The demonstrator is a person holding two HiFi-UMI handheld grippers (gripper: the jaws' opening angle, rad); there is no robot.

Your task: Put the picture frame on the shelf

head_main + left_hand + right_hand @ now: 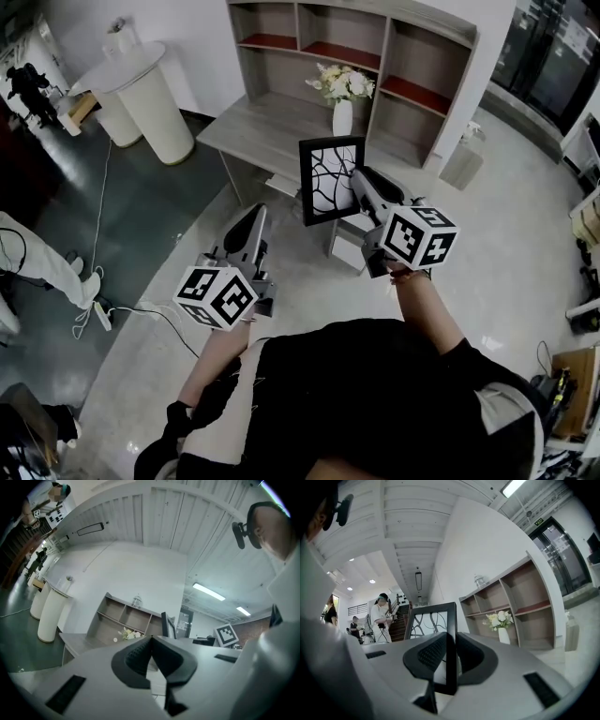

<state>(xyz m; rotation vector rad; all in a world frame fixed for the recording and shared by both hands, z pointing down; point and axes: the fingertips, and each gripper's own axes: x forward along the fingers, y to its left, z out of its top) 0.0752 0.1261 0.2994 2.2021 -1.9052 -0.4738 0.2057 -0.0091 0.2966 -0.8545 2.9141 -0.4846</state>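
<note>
While both tools were held up in front of the person's body, well short of the shelf [382, 73], only the right tool [360, 186] was loaded. Its jaws were seen closed on the right-hand edge of the picture frame [330, 178]. The frame was carried upright in the air, in front of the shelf and apart from it. In the right gripper view the frame's thin black edge [451, 644] was shown pinched between the ribbed pads [430, 653]. Its white panel with dark branching lines [429, 620] was seen rising above them.

The left tool [253, 225] was held lower and further from the shelf, on the person's left. In the left gripper view its jaws [151, 641] were drawn together at the tips, with nothing gripped between them.

Beyond the frame, a grey bench [248, 131] was seen running along the foot of the shelf. A white vase [343, 118] of pale flowers [343, 84] was set on it, just before the shelf's middle compartments. A white round stand [155, 98] was placed well to the left of the shelf. Farthest off, away from the shelf, a person in white [380, 620] was seen by a stairway.
</note>
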